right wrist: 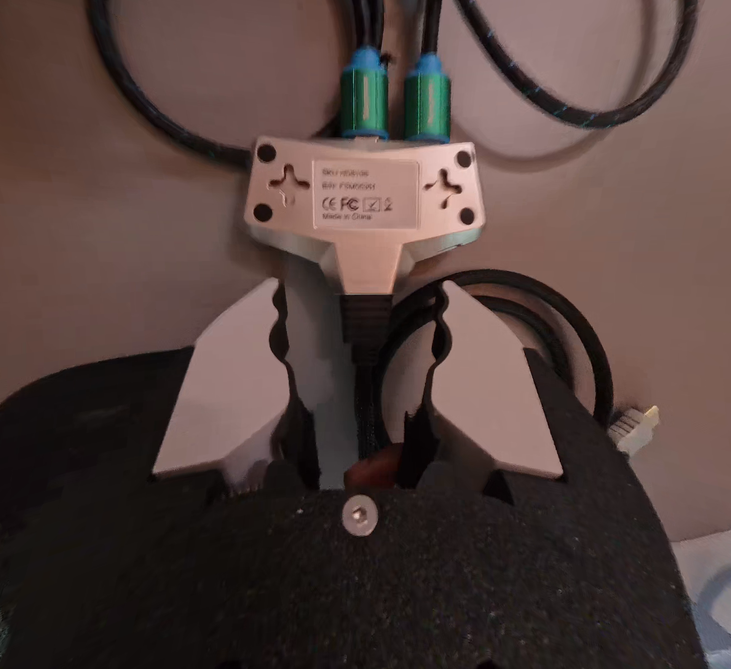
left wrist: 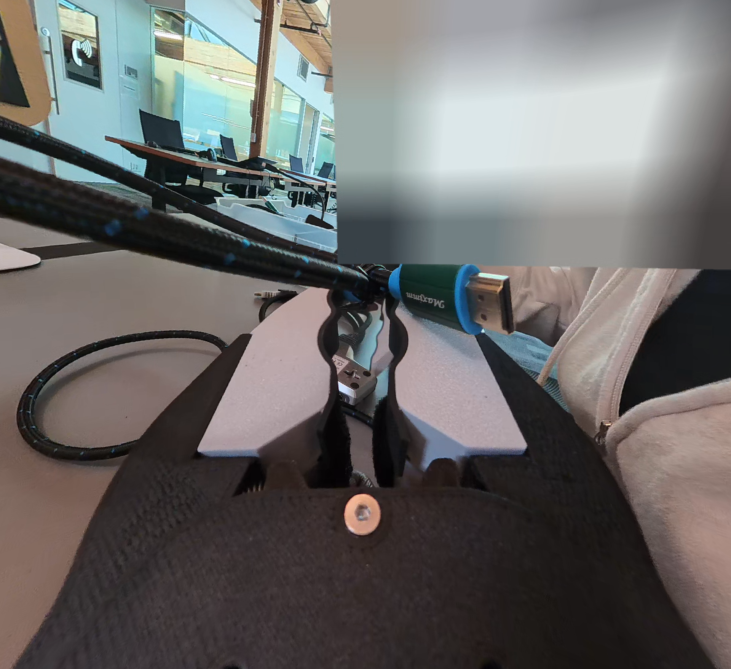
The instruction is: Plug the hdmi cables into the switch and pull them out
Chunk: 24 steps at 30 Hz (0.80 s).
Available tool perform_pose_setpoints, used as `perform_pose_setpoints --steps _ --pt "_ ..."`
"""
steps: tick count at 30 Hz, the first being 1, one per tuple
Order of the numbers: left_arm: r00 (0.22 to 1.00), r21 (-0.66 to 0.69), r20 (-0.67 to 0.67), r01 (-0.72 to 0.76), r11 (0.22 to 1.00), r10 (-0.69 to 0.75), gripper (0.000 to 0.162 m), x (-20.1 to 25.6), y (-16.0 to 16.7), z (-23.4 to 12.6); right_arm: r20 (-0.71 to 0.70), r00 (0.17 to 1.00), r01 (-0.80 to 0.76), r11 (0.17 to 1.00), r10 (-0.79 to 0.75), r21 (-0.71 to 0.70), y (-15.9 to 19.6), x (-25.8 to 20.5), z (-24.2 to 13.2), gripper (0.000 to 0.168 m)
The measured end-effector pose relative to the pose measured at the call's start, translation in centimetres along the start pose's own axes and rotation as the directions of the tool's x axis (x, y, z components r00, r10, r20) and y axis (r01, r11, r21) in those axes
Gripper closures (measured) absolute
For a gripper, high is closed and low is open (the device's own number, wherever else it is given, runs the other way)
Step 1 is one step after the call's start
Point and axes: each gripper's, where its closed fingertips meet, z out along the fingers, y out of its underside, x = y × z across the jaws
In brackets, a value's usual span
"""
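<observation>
In the left wrist view my left gripper [left wrist: 360, 294] is shut on a black braided HDMI cable [left wrist: 166, 231] just behind its green and blue plug [left wrist: 431, 296]. The plug is held above the table with its gold tip [left wrist: 492, 304] pointing right. The silver switch [left wrist: 354, 377] shows through the gap between the fingers. In the right wrist view the switch [right wrist: 366, 191] lies label side up with two green plugs [right wrist: 364, 96] [right wrist: 427, 100] seated in its far edge. My right gripper [right wrist: 360, 288] is open, its tips either side of the switch's narrow tail and black lead [right wrist: 366, 318].
Loops of braided cable lie on the grey table [left wrist: 118, 314] at the left [left wrist: 79, 393] and around the switch [right wrist: 593, 96]. A small white connector [right wrist: 633, 432] lies to the right of my right gripper. A person in a light hoodie [left wrist: 652, 452] is close on the right. Tip to tip, the grippers are about 20 centimeters apart.
</observation>
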Motion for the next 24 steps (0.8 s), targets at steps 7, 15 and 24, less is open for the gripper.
perform_pose_setpoints --steps 7,15,24 --pt "1.0 -0.039 0.008 -0.028 0.999 0.028 0.141 0.1 0.5 0.2 0.029 1.0 0.002 0.975 -0.009 0.224 -2.6 0.1 0.4 0.13" --pt "0.999 -0.209 0.039 0.016 0.978 -0.008 0.141 -0.4 2.6 1.2 0.076 0.997 -0.018 0.875 -0.021 0.485 -4.4 0.6 -2.4 0.131" --pt "0.998 -0.223 0.046 -0.025 0.975 0.036 0.142 -0.6 3.0 1.8 0.114 0.991 -0.025 0.761 -0.065 0.649 -5.1 0.6 -4.1 0.133"
